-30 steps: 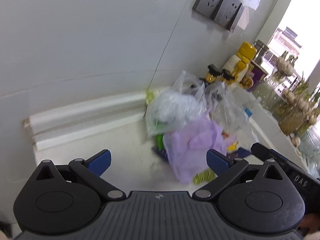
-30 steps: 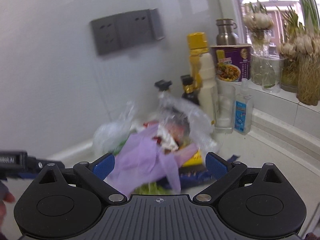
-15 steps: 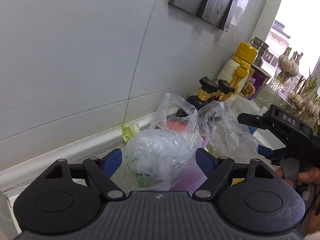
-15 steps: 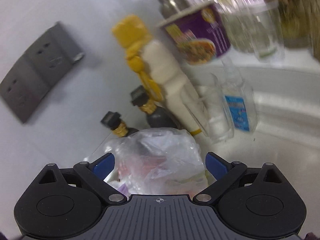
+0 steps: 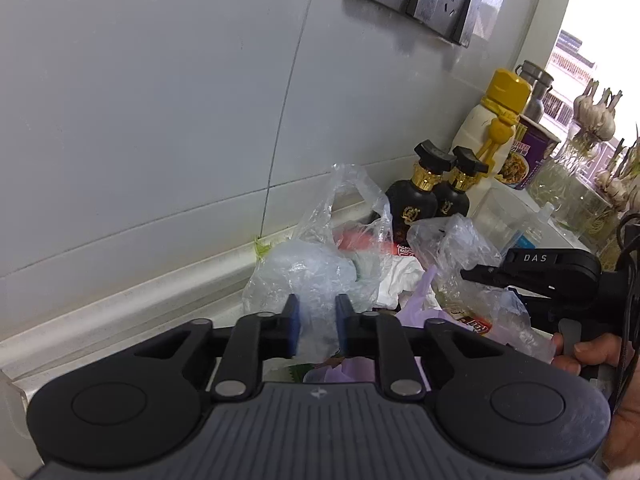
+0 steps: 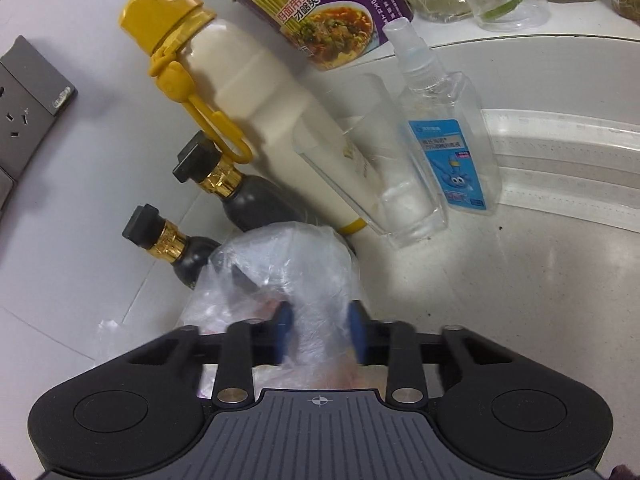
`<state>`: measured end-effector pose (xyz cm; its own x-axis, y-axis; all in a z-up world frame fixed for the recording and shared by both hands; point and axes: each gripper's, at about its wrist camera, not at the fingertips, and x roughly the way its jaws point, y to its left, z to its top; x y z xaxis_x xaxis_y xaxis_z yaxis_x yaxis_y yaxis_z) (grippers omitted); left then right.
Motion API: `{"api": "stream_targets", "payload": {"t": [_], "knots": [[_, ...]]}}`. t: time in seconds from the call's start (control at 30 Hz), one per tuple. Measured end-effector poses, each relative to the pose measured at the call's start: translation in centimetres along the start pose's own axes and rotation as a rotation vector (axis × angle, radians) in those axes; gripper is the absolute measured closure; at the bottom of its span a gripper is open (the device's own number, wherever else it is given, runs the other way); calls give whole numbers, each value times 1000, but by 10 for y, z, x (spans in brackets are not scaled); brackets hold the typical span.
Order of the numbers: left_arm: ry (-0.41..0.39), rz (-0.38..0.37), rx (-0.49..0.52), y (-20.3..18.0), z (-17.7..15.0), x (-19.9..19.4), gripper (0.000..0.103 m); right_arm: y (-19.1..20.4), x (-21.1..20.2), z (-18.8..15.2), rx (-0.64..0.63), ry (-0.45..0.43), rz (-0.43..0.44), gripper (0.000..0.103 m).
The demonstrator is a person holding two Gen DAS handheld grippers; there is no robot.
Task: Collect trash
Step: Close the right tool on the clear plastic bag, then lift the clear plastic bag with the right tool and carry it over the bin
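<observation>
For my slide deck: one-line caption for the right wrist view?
Right gripper jaws closing on a crumpled clear plastic bag beside two black gold-collared bottles on the white counter.

You see thin, crinkled clear plastic bags (image 5: 316,276). The wall tiles (image 5: 160,120) look smooth and glossy. The two dark bottles (image 6: 256,208) look matt with shiny gold collars. The countertop (image 6: 520,300) is speckled.

"DAS" in white on the black right gripper (image 5: 480,276), right of the trash bags (image 5: 320,276). Purple noodle cup (image 6: 328,4) behind the cream bottle (image 6: 256,92): Chinese print, not legible to me. Blue label w/ cartoon on spray bottle (image 6: 448,136) right of the cream bottle, text too small.
</observation>
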<state>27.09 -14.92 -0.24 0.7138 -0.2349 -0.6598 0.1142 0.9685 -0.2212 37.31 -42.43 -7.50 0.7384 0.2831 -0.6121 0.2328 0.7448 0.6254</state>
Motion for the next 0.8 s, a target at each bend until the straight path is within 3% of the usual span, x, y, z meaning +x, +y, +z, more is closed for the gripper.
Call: {"api": "stream_targets", "payload": {"t": [0.17,0.43,0.8], "knots": [[-26,2,14,-1,4,-11,97,5,-18,1,-24,-56,6,92],[-54,-9,-9,1,9,-37,98,19,-55,4,-68,-118,13,92],[-63,-30,-38,7,-1,-73,98,30,-108,-12,-124,-134,25,92]]}}
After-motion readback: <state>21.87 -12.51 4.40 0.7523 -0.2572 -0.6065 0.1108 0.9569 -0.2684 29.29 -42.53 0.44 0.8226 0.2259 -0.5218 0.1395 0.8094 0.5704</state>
